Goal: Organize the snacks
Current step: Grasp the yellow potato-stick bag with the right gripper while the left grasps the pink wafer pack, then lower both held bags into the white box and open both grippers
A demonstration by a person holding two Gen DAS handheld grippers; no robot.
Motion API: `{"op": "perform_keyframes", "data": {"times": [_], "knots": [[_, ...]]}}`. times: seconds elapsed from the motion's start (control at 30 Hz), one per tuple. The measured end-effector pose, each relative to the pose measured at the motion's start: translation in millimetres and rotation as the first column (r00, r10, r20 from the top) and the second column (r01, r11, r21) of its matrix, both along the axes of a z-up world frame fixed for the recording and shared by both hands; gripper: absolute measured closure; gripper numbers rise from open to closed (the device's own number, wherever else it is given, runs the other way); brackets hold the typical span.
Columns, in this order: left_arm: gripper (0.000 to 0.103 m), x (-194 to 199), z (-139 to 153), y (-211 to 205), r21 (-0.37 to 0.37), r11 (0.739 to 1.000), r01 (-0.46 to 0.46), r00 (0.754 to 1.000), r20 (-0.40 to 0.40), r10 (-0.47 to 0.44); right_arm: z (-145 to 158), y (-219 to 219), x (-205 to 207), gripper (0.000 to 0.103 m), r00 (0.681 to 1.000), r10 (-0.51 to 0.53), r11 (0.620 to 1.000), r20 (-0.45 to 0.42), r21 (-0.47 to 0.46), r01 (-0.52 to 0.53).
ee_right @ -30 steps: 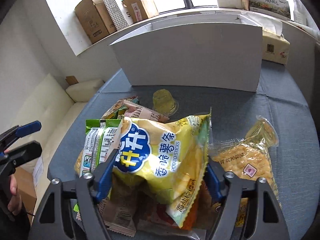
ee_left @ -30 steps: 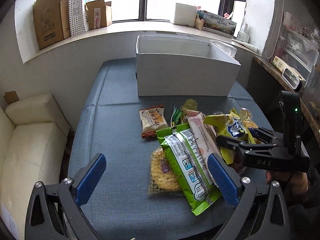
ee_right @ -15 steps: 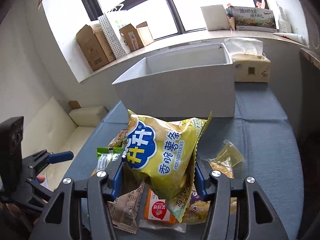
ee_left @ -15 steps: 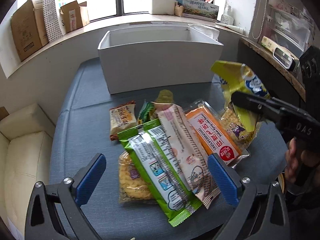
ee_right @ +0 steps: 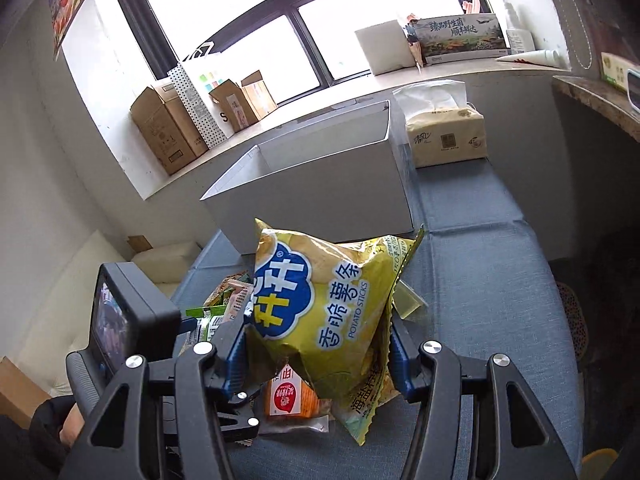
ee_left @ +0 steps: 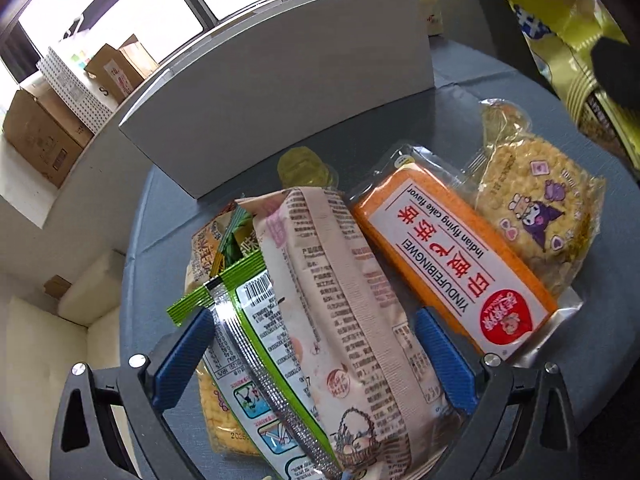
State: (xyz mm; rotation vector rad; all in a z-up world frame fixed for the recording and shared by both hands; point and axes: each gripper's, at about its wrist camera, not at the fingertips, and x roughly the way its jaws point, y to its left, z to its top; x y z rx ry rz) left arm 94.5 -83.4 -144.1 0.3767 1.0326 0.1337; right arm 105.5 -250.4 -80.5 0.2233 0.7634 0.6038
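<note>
The right gripper [ee_right: 316,354] pinches the yellow chip bag [ee_right: 324,304], its jaws having just closed in on it, and holds it lifted over the snack pile. The left gripper [ee_left: 316,354] is spread wide — its blue pads [ee_left: 444,354] straddle a pink packet [ee_left: 340,304] and a green packet [ee_left: 256,364] without pressing either. Just right of these lies the orange cake pack [ee_left: 448,264], then a yellow noodle bag [ee_left: 536,212]. A small cup [ee_left: 302,166] — jelly, perhaps — sits behind the pile. Beyond, on the blue table [ee_right: 480,280], stands the white box [ee_right: 316,184], with a tissue pack [ee_right: 446,136] beside it.
</note>
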Motion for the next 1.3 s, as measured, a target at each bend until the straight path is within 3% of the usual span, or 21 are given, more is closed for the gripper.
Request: {"op": "perform_keyframes", "data": {"times": [0.03,0.1,0.13,0.17,0.37,0.47,0.67,0.83,0.97,1.17,1.3], "knots": [[0.003,-0.9,0.2,-0.4,0.001,1.000,0.006,1.000,0.008,-0.006,-1.3,0.3,0.1,0.042,1.000,0.000,1.000,-0.003,0.001,0.000],[0.022,-3.0,1.1,0.7,-0.015,1.000,0.010,1.000,0.006,-0.010,-3.7,2.1,-0.1,0.042,1.000,0.005,1.000,-0.008,-0.002,-0.005],[0.041,-4.6,1.0,-0.3,0.007,1.000,0.007,1.000,0.010,-0.007,-4.1,2.9,-0.4,0.042,1.000,0.007,1.000,-0.009,-0.002,-0.007],[0.046,-5.7,0.9,0.8,0.030,1.000,-0.001,1.000,0.018,0.000,-4.4,3.8,-1.0,0.042,1.000,0.010,1.000,-0.010,-0.001,-0.010],[0.049,-13.3,18.4,30.1,-0.136,0.991,-0.004,1.000,0.019,0.006,-5.5,7.2,-1.8,0.042,1.000,0.018,1.000,-0.007,-0.008,-0.018],[0.049,-21.8,37.7,47.3,-0.264,0.964,0.017,0.999,0.053,-0.003,-5.6,8.5,-1.1,0.042,1.000,0.023,1.000,-0.005,-0.011,-0.023],[0.049,-27.2,76.3,76.8,-0.433,0.901,0.022,0.992,0.118,0.033,-2.6,10.5,1.3,0.042,1.000,0.029,1.000,0.007,-0.007,-0.029],[0.050,-14.8,90.1,95.4,-0.459,0.889,0.012,0.986,0.151,0.065,6.5,13.5,9.6,0.042,0.999,0.036,0.999,0.020,0.009,-0.036],[0.050,-8.4,109.5,108.5,-0.501,0.864,0.049,0.977,0.203,0.062,14.7,16.9,15.3,0.042,0.999,0.041,0.999,0.033,0.019,-0.042],[0.050,17.6,160.0,114.7,-0.484,0.868,0.108,0.947,0.316,0.059,41.7,31.4,41.3,0.042,0.994,0.053,0.999,0.096,0.005,-0.054],[0.050,52.1,187.0,115.3,-0.447,0.886,0.128,0.928,0.369,0.051,64.9,45.1,74.3,0.042,0.991,0.051,0.999,0.125,0.007,-0.053]]}}
